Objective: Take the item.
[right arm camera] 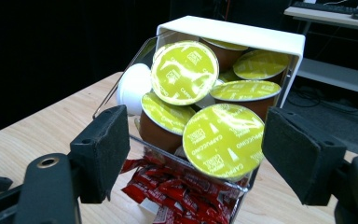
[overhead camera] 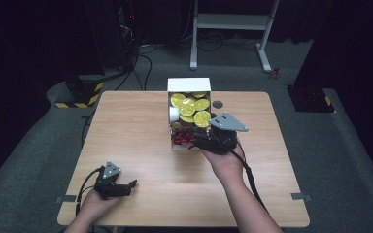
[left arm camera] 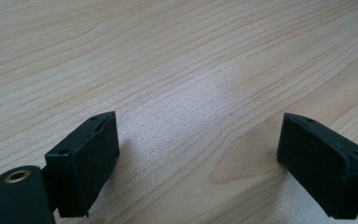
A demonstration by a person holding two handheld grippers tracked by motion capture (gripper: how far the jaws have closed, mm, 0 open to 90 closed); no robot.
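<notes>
Spanning most of the high view, a light wooden table (overhead camera: 141, 145) is seen on a grey floor, with a white desk frame (overhead camera: 233, 29) standing well behind it. Near the table's far edge, just right of centre, a white container (overhead camera: 188, 85) with a wire front is placed; its open side is turned toward the person. Its upper part is packed with brown coffee capsules (right arm camera: 223, 140) under yellow-green foil lids marked "cappuccino", and one white capsule (right arm camera: 134, 87) is lodged at the side. Below them, in a lower compartment, red sachets (right arm camera: 177, 191) are heaped.

The right gripper (overhead camera: 205, 138) is held at the container's near right corner, over the sachets' end. In the right gripper view its jaws are seen about half open, one on either side of the nearest capsule, with a gap on each side; nothing is gripped. Whether a pad is brushed by the wire rim cannot be told.

The left gripper (overhead camera: 126, 187) is rested low over the table's near left part, well apart from the container. Its jaws are spread wide in the left gripper view, with bare wood between them.

A small dark disc (overhead camera: 217, 104) is seen on the table just right of the container.
</notes>
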